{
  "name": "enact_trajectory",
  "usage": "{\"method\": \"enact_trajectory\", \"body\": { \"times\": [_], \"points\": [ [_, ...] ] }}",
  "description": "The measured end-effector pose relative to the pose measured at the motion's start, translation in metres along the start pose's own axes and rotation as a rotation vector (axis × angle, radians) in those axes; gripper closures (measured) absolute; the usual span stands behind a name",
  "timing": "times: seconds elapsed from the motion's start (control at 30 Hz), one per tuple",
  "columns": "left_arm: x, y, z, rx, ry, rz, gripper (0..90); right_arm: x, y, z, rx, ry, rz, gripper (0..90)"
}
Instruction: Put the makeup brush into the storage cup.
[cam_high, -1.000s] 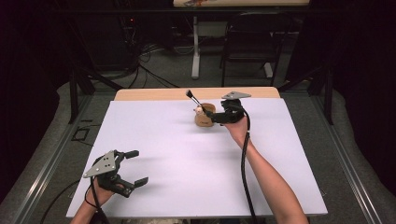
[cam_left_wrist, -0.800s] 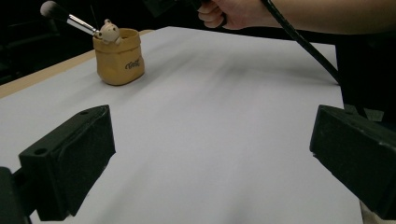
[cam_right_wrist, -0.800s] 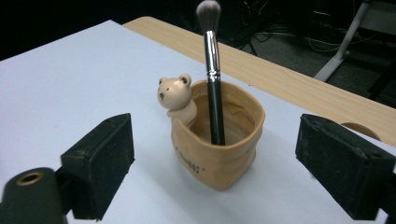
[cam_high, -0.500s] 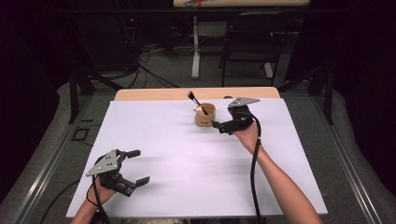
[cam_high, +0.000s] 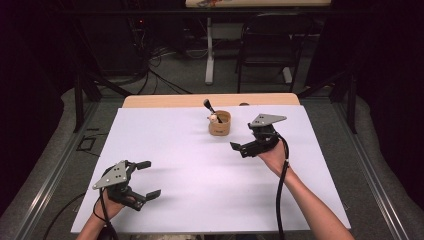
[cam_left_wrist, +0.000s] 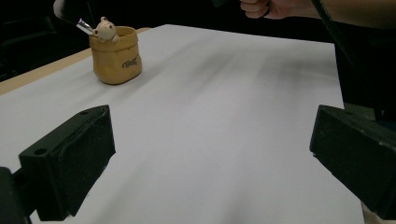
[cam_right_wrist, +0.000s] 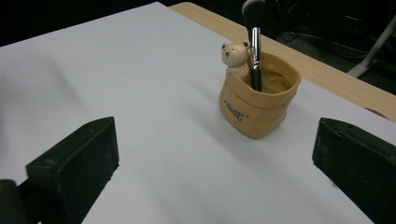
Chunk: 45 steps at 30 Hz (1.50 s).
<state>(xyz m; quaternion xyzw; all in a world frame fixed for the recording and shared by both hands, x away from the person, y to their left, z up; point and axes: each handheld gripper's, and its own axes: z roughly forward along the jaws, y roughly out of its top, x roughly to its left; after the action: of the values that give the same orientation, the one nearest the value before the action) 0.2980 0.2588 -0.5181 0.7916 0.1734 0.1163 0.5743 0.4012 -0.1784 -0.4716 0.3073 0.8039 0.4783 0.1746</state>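
A tan sack-shaped cup (cam_high: 219, 123) with a small bear figure (cam_right_wrist: 235, 56) on its rim stands at the far middle of the white table cover (cam_high: 200, 175). A black-handled makeup brush (cam_high: 209, 106) stands in it, bristles up. My right gripper (cam_high: 243, 137) hovers just right of the cup and apart from it. Its jaws have just been opening and stand wide with nothing between them. In the right gripper view (cam_right_wrist: 215, 172) the cup (cam_right_wrist: 259, 100) and brush (cam_right_wrist: 254, 46) lie ahead. My left gripper (cam_high: 150, 178) rests open and empty near the front left, far from the cup (cam_left_wrist: 116, 56).
A strip of wooden tabletop (cam_high: 165, 101) shows beyond the white cover's far edge. A chair (cam_high: 265, 50) and desk legs stand on the floor behind the table. The person's right hand (cam_left_wrist: 266, 7) appears at the top of the left gripper view.
My right gripper has drawn back from the cup toward the right and front, and its jaws have spread wider. The brush stays in the cup. The left gripper has kept still.
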Motion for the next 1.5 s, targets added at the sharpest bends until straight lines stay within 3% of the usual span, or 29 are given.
{"method": "enact_trajectory", "body": {
  "times": [0.57, 0.83, 1.1, 1.43, 1.5],
  "points": [
    [-0.001, 0.001, 0.0, -0.006, 0.002, 0.001, 0.2, 0.022, -0.032, -0.052, -0.036, 0.013, -0.047, 0.0],
    [-0.001, 0.001, 0.0, -0.001, 0.012, 0.0, 0.2, 0.029, -0.045, -0.065, -0.021, 0.032, -0.072, 0.0],
    [-0.001, 0.0, -0.001, 0.002, 0.008, 0.0, 0.2, 0.036, -0.061, -0.082, -0.054, 0.061, -0.082, 0.0],
    [0.0, -0.001, -0.001, 0.018, 0.027, -0.007, 0.2, 0.037, -0.088, -0.099, -0.077, 0.027, -0.097, 0.0],
    [0.001, -0.001, -0.002, 0.012, 0.032, -0.013, 0.2, 0.034, -0.09, -0.098, -0.064, 0.036, -0.075, 0.0]
  ]
}}
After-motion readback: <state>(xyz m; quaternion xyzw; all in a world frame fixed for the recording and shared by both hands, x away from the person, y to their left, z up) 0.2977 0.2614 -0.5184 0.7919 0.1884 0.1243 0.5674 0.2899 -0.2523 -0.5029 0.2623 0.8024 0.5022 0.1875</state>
